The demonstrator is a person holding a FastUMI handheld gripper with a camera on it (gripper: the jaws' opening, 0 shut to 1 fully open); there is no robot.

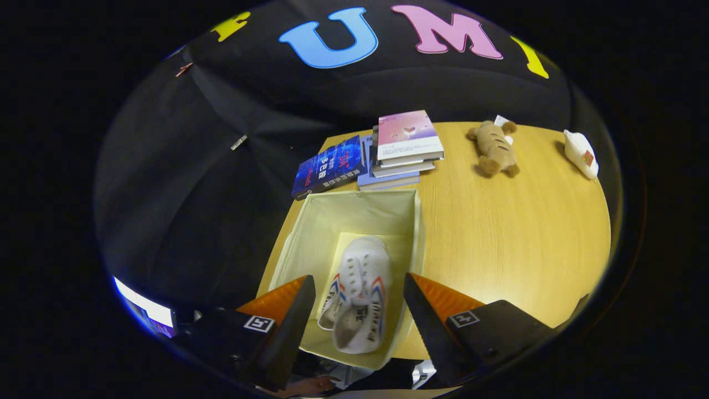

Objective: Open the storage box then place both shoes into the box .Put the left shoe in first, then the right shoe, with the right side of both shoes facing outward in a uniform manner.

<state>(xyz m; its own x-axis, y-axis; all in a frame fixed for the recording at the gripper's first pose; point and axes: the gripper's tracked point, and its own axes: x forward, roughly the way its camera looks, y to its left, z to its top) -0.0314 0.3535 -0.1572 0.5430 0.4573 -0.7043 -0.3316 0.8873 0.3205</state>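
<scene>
On the far left, low beside the gripper, a small glowing screen (145,310) peeks out. Next comes the gripper (358,310), and its two fingers are spread wide apart with nothing held between them. Right between those fingers, and lower down than they are, sits the open box (310,233) on the wooden table (515,238). The box is pale and soft-looking, and its lid is not on it. Inside it lie the white shoes (360,293), close together and touching, maybe one partly on top of the other. Their long way runs straight ahead, in line with the fingers, with the toes pointing away and the heel openings nearest the gripper. They have red and blue stripes on their sides, plus some dark marks that are too small to read. So both shoes look to be in the box already, and I think the job is almost done; the fingers would only need to go straight down if a shoe needs a nudge. I cannot tell which shoe is the left one. Beyond the box lies a dark blue book (328,166) with writing too blurry to read, then a stack of books (404,147) with a pink one on top. Further right rests a brown toy bear (494,148), and last a little white bag (580,153) with a red label I cannot read.
</scene>
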